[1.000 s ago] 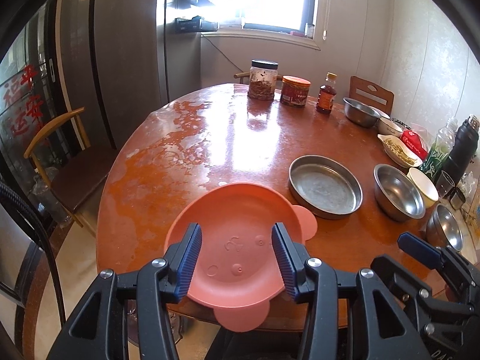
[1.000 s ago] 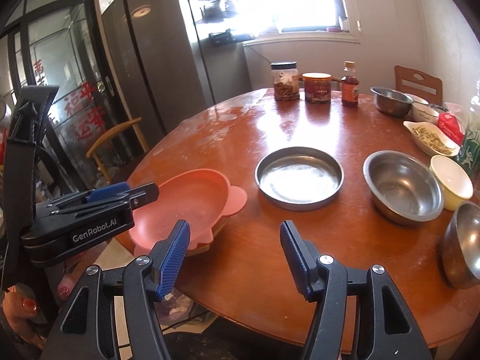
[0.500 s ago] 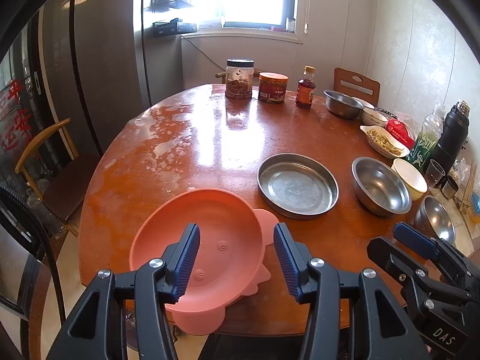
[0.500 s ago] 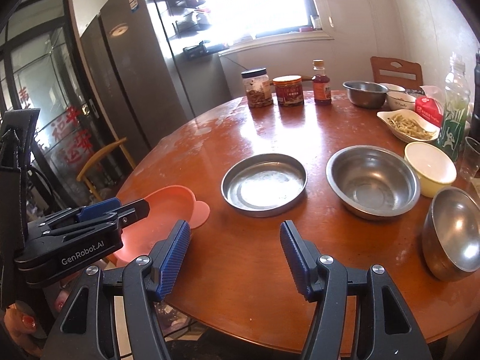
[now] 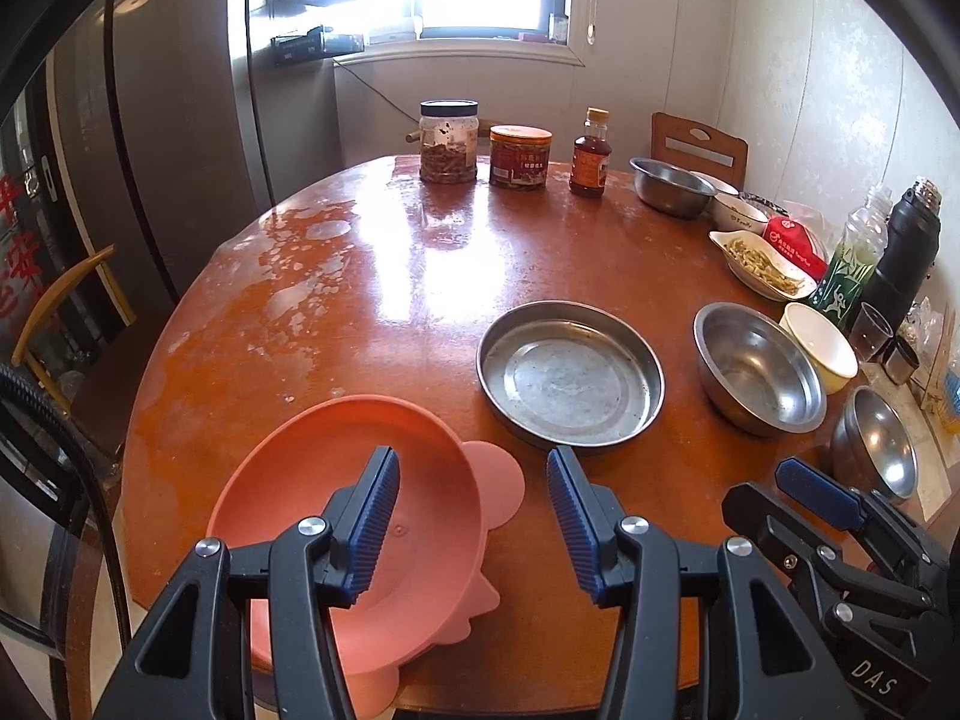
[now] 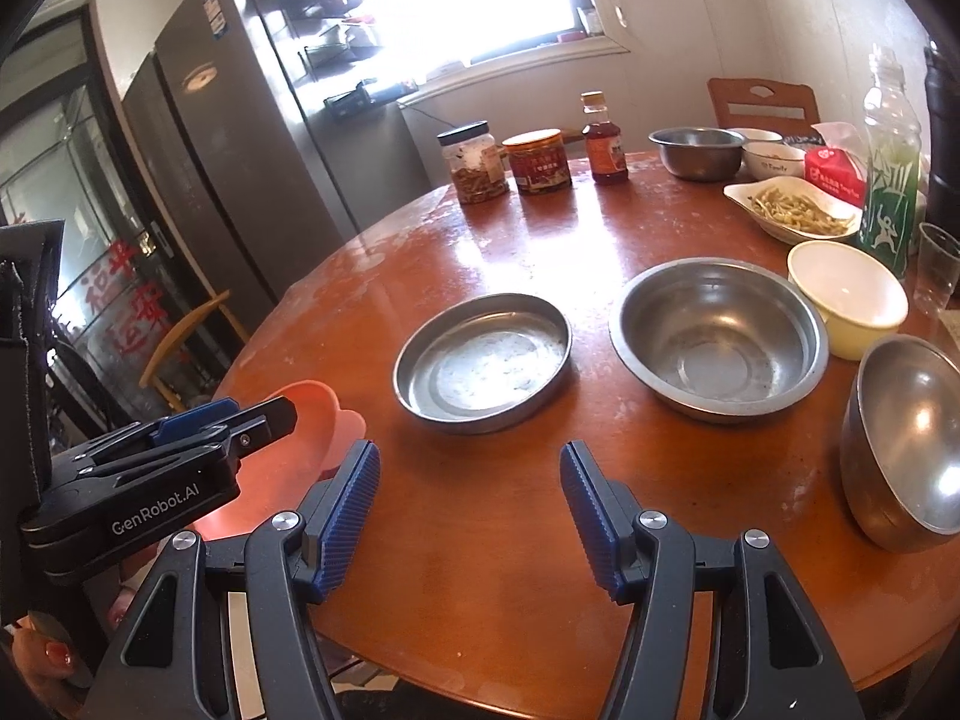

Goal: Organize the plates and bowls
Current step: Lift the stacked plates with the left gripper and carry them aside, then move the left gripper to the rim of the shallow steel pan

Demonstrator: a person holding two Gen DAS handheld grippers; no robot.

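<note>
Both grippers held apart over the table's near edge, nothing clamped.

The left gripper (image 5: 471, 519) is poised just above the pink plate (image 5: 336, 516), which overhangs the table (image 5: 360, 300) edge, likely for regrasping; ahead of the right gripper (image 6: 471, 519) lie the steel pan (image 6: 483, 363), then the steel bowl (image 6: 717, 339), probably stacking targets.

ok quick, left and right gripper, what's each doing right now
Left gripper: open, holding nothing, above the pink plate.
Right gripper: open, empty, over bare table.
</note>
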